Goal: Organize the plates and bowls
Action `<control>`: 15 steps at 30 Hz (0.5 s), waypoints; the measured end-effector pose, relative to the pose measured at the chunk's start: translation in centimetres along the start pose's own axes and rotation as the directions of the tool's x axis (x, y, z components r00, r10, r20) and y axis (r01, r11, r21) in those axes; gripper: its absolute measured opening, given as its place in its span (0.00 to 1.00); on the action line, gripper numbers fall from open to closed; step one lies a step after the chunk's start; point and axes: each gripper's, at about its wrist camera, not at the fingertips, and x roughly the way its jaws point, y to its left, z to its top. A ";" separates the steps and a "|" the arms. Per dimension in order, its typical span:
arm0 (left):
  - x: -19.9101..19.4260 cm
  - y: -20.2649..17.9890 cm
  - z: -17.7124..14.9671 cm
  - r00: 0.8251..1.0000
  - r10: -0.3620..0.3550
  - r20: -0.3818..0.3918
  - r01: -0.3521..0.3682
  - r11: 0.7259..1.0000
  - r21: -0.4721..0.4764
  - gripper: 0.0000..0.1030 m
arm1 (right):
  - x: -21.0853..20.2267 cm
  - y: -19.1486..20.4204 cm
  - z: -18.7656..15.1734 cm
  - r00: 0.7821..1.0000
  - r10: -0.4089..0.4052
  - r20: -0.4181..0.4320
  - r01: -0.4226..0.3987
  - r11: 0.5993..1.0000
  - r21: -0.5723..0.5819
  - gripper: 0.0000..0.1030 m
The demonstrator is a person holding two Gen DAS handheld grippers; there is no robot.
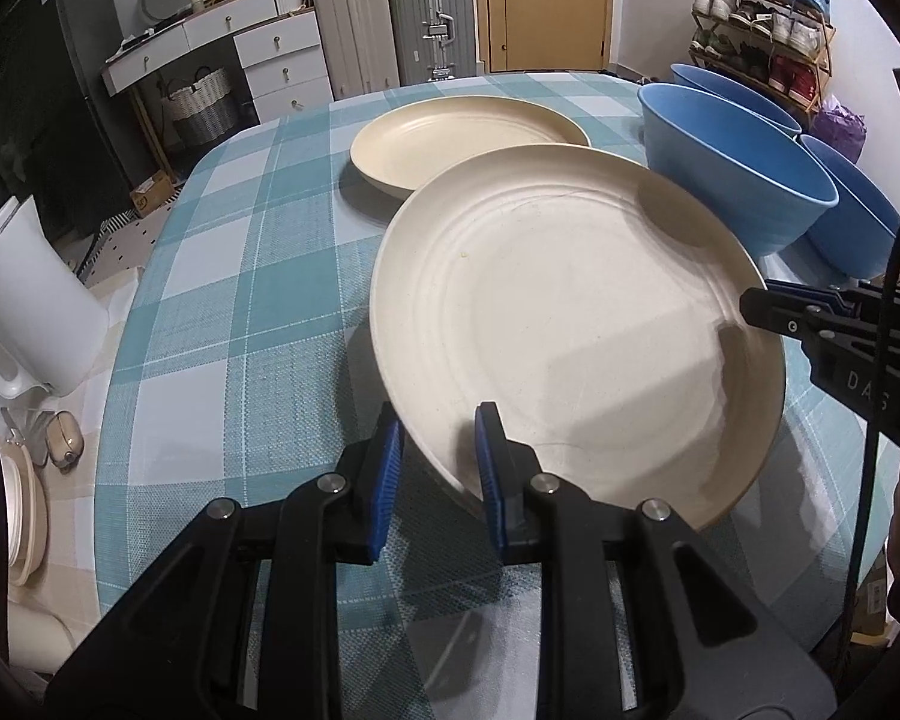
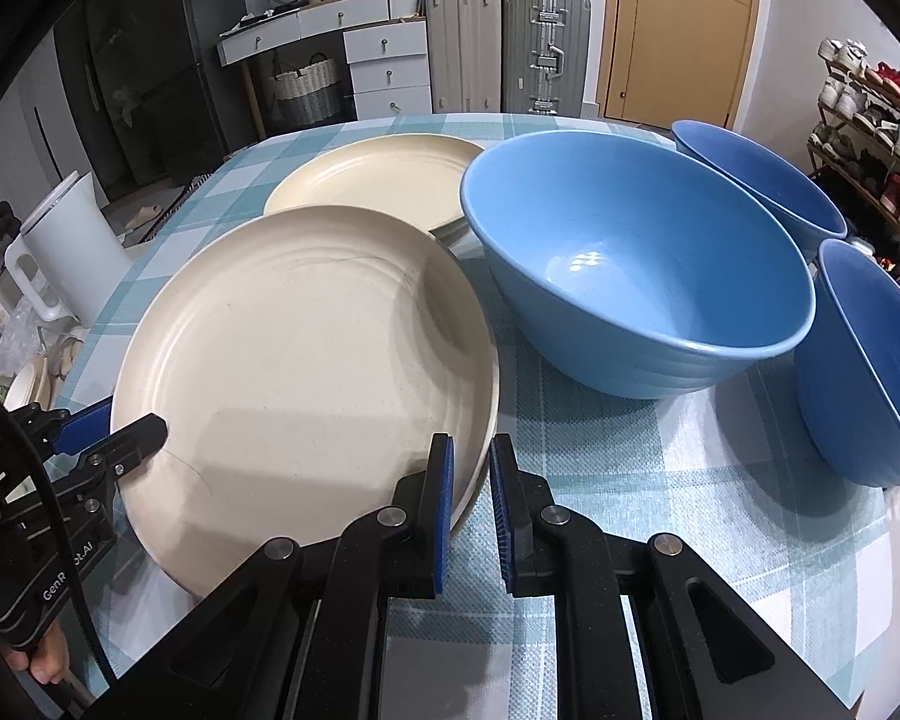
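Note:
A large cream plate [image 1: 570, 324] [image 2: 294, 348] is held off the checked tablecloth [image 1: 240, 300] [image 2: 630, 480], gripped at two spots on its rim. My left gripper [image 1: 438, 438] [image 2: 126, 426] is shut on its near-left rim. My right gripper [image 2: 471, 456] [image 1: 756, 300] is shut on its right rim. A second cream plate [image 1: 468, 138] [image 2: 378, 180] lies flat behind it, its near edge covered by the held plate. Three blue bowls stand to the right: a big one [image 1: 738, 180] [image 2: 636, 276], one behind it [image 1: 732, 96] [image 2: 756, 180], and one at the right edge [image 1: 852, 222] [image 2: 864, 360].
A white jug [image 1: 30, 300] [image 2: 72, 252] stands off the table's left edge, with a stack of cream dishes [image 1: 24, 510] below it. Beyond the table are white drawers [image 1: 276, 48], suitcases [image 1: 426, 18], a door and a shoe rack [image 1: 762, 24].

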 end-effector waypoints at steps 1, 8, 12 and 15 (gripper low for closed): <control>0.0 -0.1 0.0 1.000 0.004 0.000 -0.004 1.000 0.004 0.20 | 0.1 0.0 0.0 1.000 -0.002 -0.004 0.002 1.000 -0.002 0.13; 0.1 -0.4 -0.1 1.000 0.016 -0.007 -0.016 1.000 0.020 0.22 | 0.4 0.6 0.0 1.000 -0.022 -0.018 0.022 1.000 -0.018 0.13; 0.3 -0.5 -0.1 1.000 0.024 -0.010 -0.024 0.999 0.025 0.24 | 0.5 0.8 -0.1 1.000 -0.023 -0.019 0.022 1.000 -0.018 0.14; 0.4 -0.5 -0.1 1.000 0.026 -0.012 -0.026 0.999 0.023 0.25 | 0.5 0.7 -0.1 1.000 -0.020 -0.020 0.019 1.000 -0.018 0.14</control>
